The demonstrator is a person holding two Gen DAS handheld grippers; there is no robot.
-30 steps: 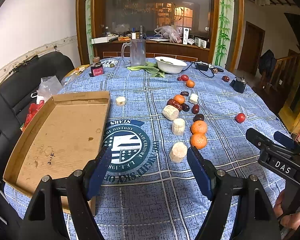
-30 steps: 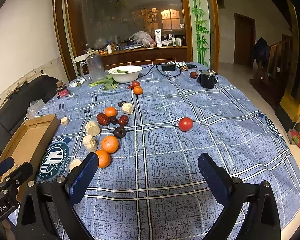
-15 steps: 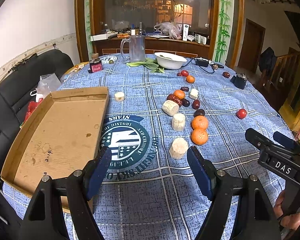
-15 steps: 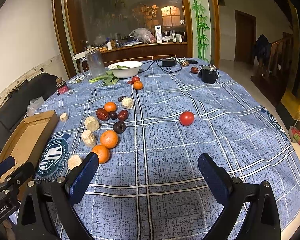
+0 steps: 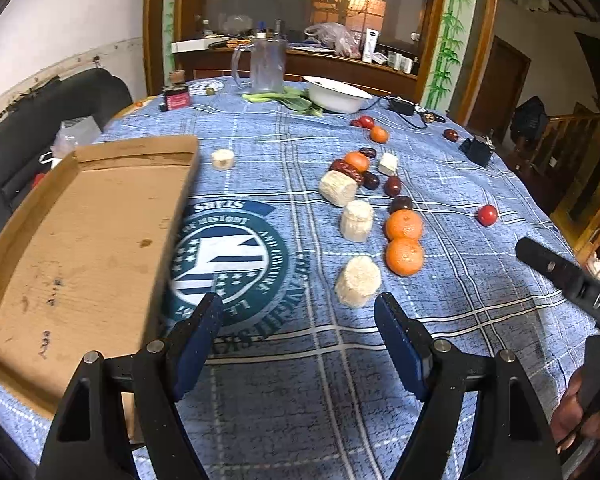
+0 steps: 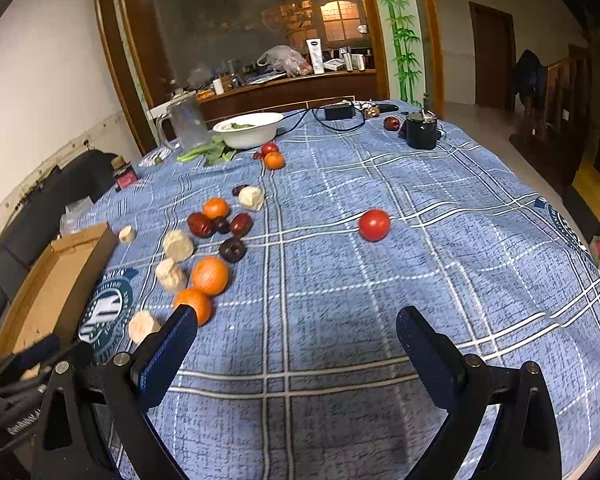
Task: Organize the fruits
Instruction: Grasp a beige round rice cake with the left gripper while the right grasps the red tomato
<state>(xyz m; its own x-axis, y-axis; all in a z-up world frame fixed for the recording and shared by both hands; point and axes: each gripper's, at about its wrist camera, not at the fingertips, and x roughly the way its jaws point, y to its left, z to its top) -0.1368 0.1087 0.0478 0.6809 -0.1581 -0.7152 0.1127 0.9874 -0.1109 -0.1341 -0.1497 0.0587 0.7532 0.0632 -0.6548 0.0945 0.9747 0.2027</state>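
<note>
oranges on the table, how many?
4. Two large oranges side by side nearest; a smaller one among the dates; one near the white bowl. None seem hidden.

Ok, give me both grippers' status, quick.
Left gripper: open, holding nothing, above the tablecloth.
Right gripper: open, holding nothing.

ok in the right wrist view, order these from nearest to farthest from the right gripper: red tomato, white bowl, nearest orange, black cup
1. nearest orange, beside the right gripper's left finger
2. red tomato, mid-table, slightly right
3. white bowl and black cup, far edge, left and right: too close to call
</note>
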